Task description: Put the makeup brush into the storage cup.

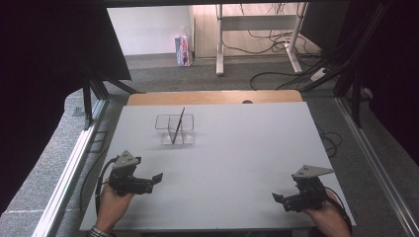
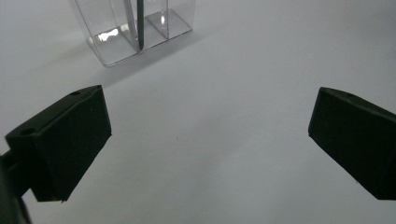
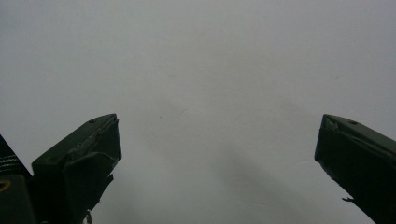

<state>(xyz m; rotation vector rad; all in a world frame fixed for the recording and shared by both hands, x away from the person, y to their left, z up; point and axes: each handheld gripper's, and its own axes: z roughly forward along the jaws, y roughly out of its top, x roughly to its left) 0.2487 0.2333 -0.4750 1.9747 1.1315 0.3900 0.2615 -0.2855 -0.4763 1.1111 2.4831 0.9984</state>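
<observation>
The left gripper's (image 1: 148, 181) fingers (image 2: 65, 140) stand wide apart with nothing between them, hovering low over the white table (image 1: 237, 163), nearer the person than the clear box (image 1: 175, 129) and pointing toward it. That clear box, split into compartments, stands on the table with a thin dark stick (image 1: 178, 124) leaning inside it, tip down at a divider. The right gripper's (image 1: 286, 200) fingers (image 3: 79, 163) are also spread wide and empty, well apart from the clear box, off to its right and closer to the person.
</observation>
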